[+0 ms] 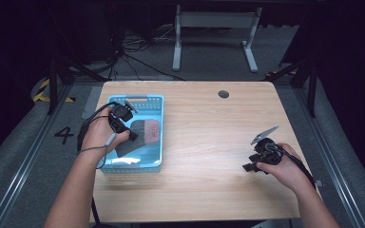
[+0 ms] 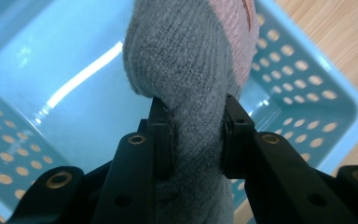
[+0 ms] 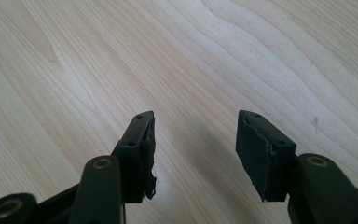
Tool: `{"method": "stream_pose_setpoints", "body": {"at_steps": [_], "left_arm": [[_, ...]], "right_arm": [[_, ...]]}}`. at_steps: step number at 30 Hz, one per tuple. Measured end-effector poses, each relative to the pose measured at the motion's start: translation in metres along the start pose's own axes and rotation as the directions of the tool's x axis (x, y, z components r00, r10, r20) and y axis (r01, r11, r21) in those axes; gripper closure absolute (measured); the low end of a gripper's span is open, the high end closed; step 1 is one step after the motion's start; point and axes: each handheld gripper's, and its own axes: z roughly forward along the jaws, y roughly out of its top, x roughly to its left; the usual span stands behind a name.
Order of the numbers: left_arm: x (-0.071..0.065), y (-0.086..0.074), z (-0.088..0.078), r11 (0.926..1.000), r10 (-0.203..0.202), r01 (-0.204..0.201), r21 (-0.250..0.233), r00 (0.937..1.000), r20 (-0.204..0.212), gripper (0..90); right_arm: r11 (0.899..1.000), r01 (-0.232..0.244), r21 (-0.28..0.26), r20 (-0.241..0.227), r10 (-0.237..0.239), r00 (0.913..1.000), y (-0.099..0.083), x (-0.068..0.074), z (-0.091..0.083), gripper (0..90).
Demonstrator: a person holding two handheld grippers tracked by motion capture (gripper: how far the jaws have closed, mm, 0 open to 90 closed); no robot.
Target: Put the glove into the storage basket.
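One grey-and-pink sock is clamped in my left tongs, over the blue basket at frame left. Right tongs stand apart over bare surface. Risk: the dangling sock could snag the rim.

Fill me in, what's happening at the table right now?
A person works with a gripper in each hand. The left gripper is clamped on a grey knitted sock with a pink part, holding it over the inside of the blue perforated basket at the table's left side. The right gripper sits open over bare wooden table on the right, with nothing between its jaws.
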Motion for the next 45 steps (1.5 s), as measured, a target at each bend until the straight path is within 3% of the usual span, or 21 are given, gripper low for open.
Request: {"method": "stream_pose_setpoints", "body": {"at_steps": [7,14,21,31,34,39,45], "left_arm": [[0.01,-0.001,0.018,0.9989,0.003,-0.004,0.047,0.9998,0.019,70.7],[0.018,0.004,0.032,0.9962,0.014,-0.015,0.086,0.9999,0.008,70.4],[0.021,0.012,0.047,0.9891,0.036,-0.024,0.145,0.996,-0.082,69.4],[0.026,0.02,0.062,0.9867,0.052,-0.026,0.16,0.9854,-0.162,64.7],[0.029,0.021,0.065,0.9881,0.046,-0.015,0.153,0.9789,-0.199,57.6],[0.033,0.023,0.069,0.9894,0.07,-0.032,0.142,0.96,-0.271,35.6],[0.032,0.022,0.063,0.9949,0.075,-0.048,0.089,0.9406,-0.331,31.5]], "right_arm": [[1.0,0.0,-0.001,0.015,0.0,0.9999,-0.002,0.003,-0.002,48.1],[1.0,0.004,0.011,0.017,-0.004,0.9999,-0.004,0.006,-0.001,47.9],[1.0,-0.002,0.014,0.03,0.002,0.9996,-0.007,0.009,-0.003,47.7],[1.0,0.012,0.012,0.025,-0.013,0.9996,-0.005,0.012,-0.002,47.3],[1.0,0.022,0.01,0.023,-0.022,0.9995,-0.003,0.013,-0.002,47.3],[1.0,0.031,0.004,0.019,-0.031,0.9993,-0.002,0.014,-0.004,47.1],[0.999,0.039,0.002,0.017,-0.039,0.9991,0.001,0.014,-0.004,47.0]]}}
